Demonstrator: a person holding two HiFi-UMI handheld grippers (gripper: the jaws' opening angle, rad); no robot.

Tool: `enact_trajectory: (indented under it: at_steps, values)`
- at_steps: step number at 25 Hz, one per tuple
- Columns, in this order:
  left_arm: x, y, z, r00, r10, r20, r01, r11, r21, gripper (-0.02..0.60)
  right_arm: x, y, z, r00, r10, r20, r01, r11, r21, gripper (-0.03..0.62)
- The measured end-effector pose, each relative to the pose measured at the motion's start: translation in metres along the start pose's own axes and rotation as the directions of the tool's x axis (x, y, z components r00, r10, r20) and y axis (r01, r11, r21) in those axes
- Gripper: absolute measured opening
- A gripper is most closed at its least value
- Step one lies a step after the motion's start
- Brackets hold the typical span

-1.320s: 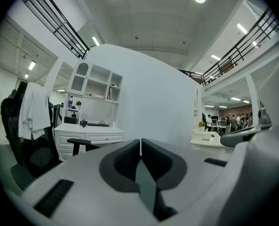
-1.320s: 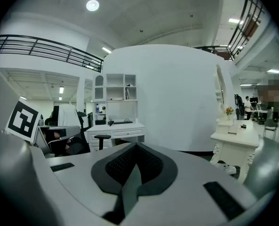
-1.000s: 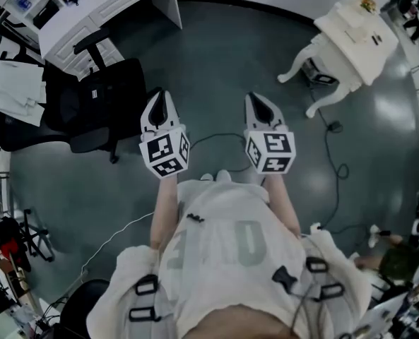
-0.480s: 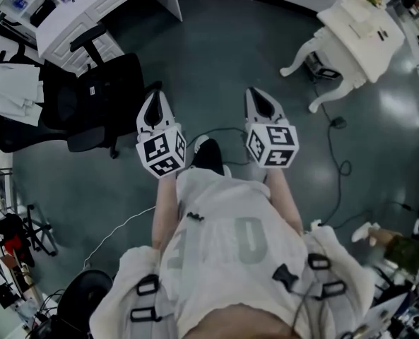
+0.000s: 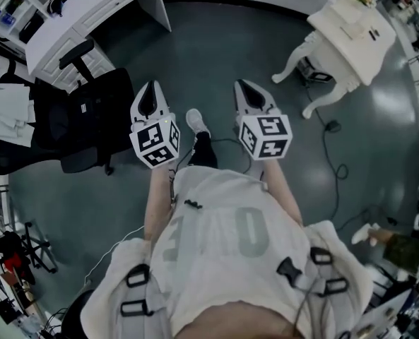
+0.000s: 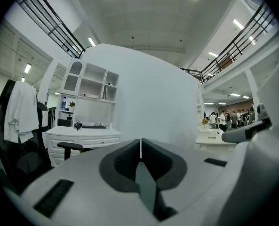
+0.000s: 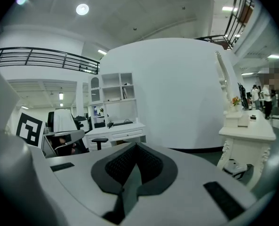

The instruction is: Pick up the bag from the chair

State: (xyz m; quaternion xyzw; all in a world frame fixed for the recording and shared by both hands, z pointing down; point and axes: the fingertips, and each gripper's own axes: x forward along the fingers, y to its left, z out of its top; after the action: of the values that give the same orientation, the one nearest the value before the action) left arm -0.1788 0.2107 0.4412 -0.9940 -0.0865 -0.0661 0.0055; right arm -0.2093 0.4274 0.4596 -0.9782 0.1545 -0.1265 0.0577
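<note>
A black bag (image 5: 89,110) with a small pale label lies on the seat of a black office chair (image 5: 68,154), left of centre in the head view. My left gripper (image 5: 150,87) is held just right of the chair, level with the bag, jaws shut and empty. My right gripper (image 5: 242,85) is further right over the bare floor, also shut and empty. In the left gripper view the jaws (image 6: 140,142) meet in a thin line, with the chair's armrest (image 6: 68,146) to their left. In the right gripper view the jaws (image 7: 135,147) are closed too.
A white desk (image 5: 89,6) with shelves stands behind the chair. A white garment (image 5: 8,104) hangs over a second chair at the far left. An ornate white table (image 5: 350,27) stands at the upper right, with a cable (image 5: 329,147) on the floor below it. The person's shoe (image 5: 195,121) is between the grippers.
The person has stepped forward, one foot now out between the grippers. Both shut grippers have moved ahead, and the left one has come close beside the chair.
</note>
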Motion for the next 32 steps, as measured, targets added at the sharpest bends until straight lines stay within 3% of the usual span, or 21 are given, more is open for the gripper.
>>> enact_trajectory:
  at_steps: [9,16,18,22,26,29,32]
  values:
    - [0.105,0.01,0.015,0.999,-0.047,-0.007,0.047,0.999,0.019,0.015,0.1,-0.004,0.035,1.0,0.02,0.005,-0.02,1.0,-0.01,0.006]
    - [0.191,0.088,0.03,0.999,0.029,-0.036,-0.023,0.99,0.141,0.015,0.254,0.057,0.083,0.981,0.187,-0.051,-0.192,0.971,-0.14,0.006]
    - [0.223,0.119,0.034,0.998,0.063,-0.02,-0.06,0.993,0.104,0.015,0.302,0.078,0.102,0.969,0.244,-0.045,-0.249,0.954,-0.17,0.006]
    - [0.276,0.189,0.047,0.99,0.142,-0.004,-0.142,0.988,-0.067,0.015,0.389,0.115,0.119,0.943,0.329,-0.059,-0.334,0.929,-0.162,0.005]
    - [0.293,0.256,0.055,0.96,0.28,-0.017,-0.281,0.958,-0.055,0.015,0.453,0.155,0.11,0.897,0.425,-0.118,-0.439,0.887,-0.145,0.006]
    - [0.278,0.302,0.053,0.917,0.399,-0.025,-0.399,0.911,-0.101,0.014,0.475,0.19,0.106,0.856,0.501,-0.127,-0.516,0.841,-0.161,0.006]
    - [0.255,0.34,0.051,0.861,0.508,-0.035,-0.508,0.852,-0.125,0.014,0.488,0.23,0.111,0.802,0.583,-0.128,-0.597,0.781,-0.185,0.006]
